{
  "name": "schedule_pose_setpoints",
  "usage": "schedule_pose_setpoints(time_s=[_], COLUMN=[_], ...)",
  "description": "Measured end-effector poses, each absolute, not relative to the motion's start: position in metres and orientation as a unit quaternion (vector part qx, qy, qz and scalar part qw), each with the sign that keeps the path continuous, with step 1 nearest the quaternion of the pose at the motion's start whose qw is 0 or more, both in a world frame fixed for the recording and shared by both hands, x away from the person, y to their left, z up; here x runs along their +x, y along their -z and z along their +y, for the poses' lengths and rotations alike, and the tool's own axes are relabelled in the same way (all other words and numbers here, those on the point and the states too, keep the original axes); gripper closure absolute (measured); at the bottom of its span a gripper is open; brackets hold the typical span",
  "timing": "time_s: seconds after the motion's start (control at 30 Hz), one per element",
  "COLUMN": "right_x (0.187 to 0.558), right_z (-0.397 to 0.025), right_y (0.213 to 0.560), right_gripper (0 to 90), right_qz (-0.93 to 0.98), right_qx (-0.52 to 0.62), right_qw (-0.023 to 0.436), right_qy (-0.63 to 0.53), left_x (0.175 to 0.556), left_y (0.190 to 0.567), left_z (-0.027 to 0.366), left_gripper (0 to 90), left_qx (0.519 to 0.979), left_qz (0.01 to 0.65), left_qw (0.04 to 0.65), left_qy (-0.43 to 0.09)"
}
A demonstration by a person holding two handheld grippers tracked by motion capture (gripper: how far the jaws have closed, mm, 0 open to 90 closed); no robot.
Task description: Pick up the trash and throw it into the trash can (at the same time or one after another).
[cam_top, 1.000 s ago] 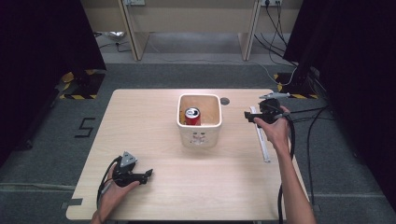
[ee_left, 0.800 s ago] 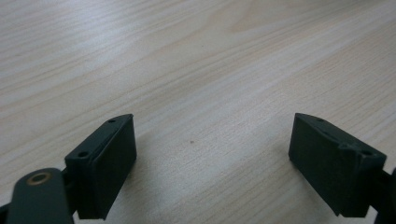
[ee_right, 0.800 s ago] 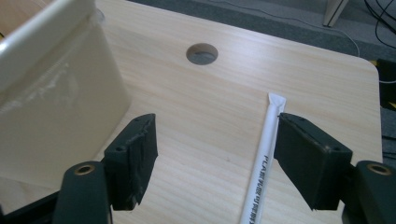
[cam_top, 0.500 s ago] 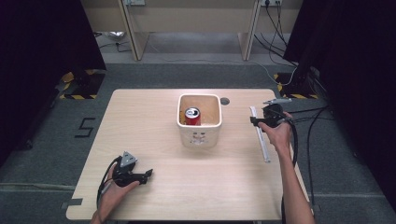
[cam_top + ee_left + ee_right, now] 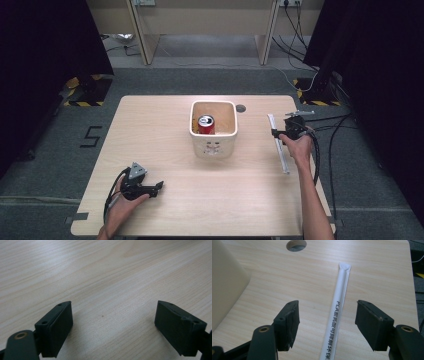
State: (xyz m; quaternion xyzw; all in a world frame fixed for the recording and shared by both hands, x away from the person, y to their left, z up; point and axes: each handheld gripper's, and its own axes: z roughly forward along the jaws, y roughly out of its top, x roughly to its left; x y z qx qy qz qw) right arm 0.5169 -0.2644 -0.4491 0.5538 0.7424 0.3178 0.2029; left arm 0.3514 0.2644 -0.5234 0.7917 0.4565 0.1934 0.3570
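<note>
Compared with one second earlier, the right gripper [image 5: 289,131] had moved back from the far right corner of the counter [image 5: 150,130] toward the person and now stood above the wrapped straw [image 5: 336,315]. The left gripper [image 5: 142,187] had not changed its place near the front left of the counter. I judge from this that the straw was the next thing to be grasped.

In the right gripper view the jaws were spread wide, one on each side of the straw, holding nothing and not yet touching it. The left jaws were also released, with only bare wood between them.

The straw lay flat on the right part of the counter, lengthwise toward the person, near the right edge but not over it. The white bin [image 5: 214,146] with the red can [image 5: 206,124] inside stood near the middle, well apart from the straw, so there was free room on the left side of the straw. On the right side the room was smaller, because the counter edge was close. A round cable hole [image 5: 296,245] was beyond the far end of the straw.
</note>
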Motion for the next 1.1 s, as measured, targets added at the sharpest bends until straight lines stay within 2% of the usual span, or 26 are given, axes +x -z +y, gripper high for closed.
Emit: schedule_pose_setpoints(time_s=[0.57,0.8,1.1], right_x=[0.522,0.521,0.522], right_z=[-0.262,-0.266,-0.264], right_y=[0.471,0.478,0.483], right_gripper=[46.9,55.2,59.8], right_qz=[0.754,0.754,0.757], right_qx=[0.555,0.556,0.553], right_qw=[0.185,0.191,0.191], right_qy=[-0.297,-0.293,-0.290], left_x=[0.351,0.351,0.351], left_y=[0.523,0.523,0.523], left_z=[0.264,0.264,0.264], left_gripper=[14.2,14.2,14.2], left_qx=[0.791,0.791,0.791], left_qz=[0.457,0.457,0.457], left_qw=[0.357,0.357,0.357], left_qy=[-0.193,-0.193,-0.193])
